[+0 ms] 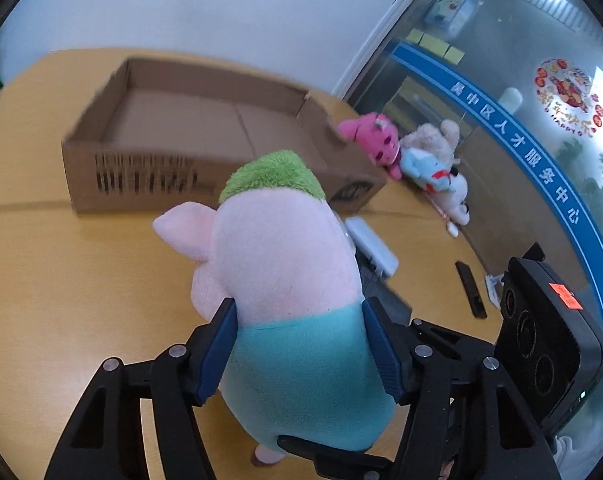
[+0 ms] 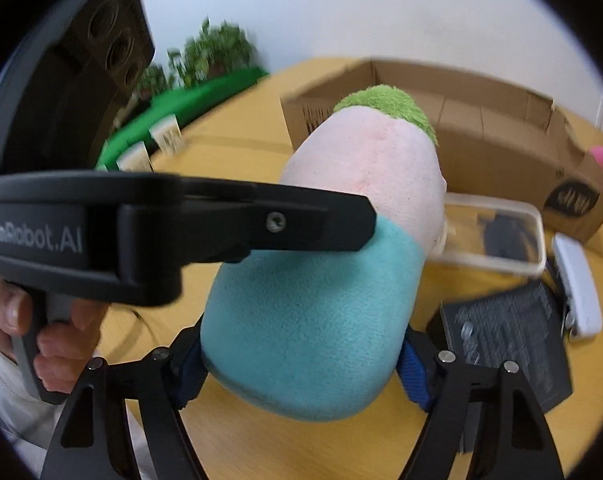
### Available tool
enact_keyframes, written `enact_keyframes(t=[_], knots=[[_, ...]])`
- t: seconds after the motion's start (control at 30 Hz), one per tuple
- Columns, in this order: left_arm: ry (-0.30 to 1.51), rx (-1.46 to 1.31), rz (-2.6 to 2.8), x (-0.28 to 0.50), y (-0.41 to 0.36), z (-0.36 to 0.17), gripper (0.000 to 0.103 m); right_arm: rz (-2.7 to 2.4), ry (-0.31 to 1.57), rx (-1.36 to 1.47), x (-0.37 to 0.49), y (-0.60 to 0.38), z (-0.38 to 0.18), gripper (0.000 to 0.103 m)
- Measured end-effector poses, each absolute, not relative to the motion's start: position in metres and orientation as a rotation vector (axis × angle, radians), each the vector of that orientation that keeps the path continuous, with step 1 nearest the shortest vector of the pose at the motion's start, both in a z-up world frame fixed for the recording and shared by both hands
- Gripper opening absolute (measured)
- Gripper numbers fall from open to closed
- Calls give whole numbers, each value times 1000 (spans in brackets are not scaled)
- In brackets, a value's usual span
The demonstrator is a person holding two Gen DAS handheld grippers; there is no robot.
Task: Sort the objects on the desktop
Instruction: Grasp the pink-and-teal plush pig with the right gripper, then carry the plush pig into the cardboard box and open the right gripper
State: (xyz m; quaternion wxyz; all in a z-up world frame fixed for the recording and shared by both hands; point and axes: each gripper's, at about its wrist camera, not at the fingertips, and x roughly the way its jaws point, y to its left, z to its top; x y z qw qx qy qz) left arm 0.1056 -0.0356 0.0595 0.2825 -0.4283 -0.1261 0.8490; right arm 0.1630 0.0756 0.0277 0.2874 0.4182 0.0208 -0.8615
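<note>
A plush pig [image 1: 285, 280] with pink head, green hair and teal body is held above the yellow table [image 1: 61, 280]. My left gripper [image 1: 299, 344] is shut on its teal body, blue pads on both sides. My right gripper [image 2: 301, 356] is also shut on the plush pig [image 2: 313, 304], gripping the lower teal part; its pads are mostly hidden behind the toy. The left gripper's body [image 2: 181, 232] crosses the right wrist view. An open cardboard box [image 1: 205, 136] stands behind the pig and also shows in the right wrist view [image 2: 481, 128].
Several plush toys [image 1: 413, 156] lie right of the box by a glass wall. A white device [image 1: 371, 244], a black remote [image 1: 471, 290], a clear plastic container [image 2: 497, 236] and a black box [image 2: 509, 340] lie on the table. Green plants [image 2: 205, 60] stand at the far left.
</note>
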Motion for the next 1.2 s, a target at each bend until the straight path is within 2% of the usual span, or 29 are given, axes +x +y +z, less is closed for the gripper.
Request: enact_keyframes(t=[0.13, 0.37, 0.47, 0.57, 0.7, 0.87, 1.07, 1.2], knots=[[-260, -968, 2349, 87, -41, 126, 60, -2348, 42, 950, 136, 74, 89, 77], [-130, -725, 2464, -9, -60, 247, 60, -2409, 66, 681, 42, 55, 205, 77], [-118, -704, 2502, -68, -67, 272, 60, -2398, 49, 647, -10, 44, 236, 78], [-154, -736, 2496, -128, -78, 275, 60, -2393, 18, 663, -64, 35, 250, 77], [-198, -866, 2454, -214, -90, 241, 60, -2390, -47, 740, -139, 23, 227, 78], [-271, -1094, 2403, -296, -105, 148, 60, -2340, -128, 923, -215, 4, 149, 78], [-424, -1318, 2302, -349, -125, 38, 59, -2312, -129, 1150, -263, -26, 55, 78], [-459, -1362, 2281, -354, -135, 11, 58, -2302, -88, 1220, -270, -48, 25, 78]])
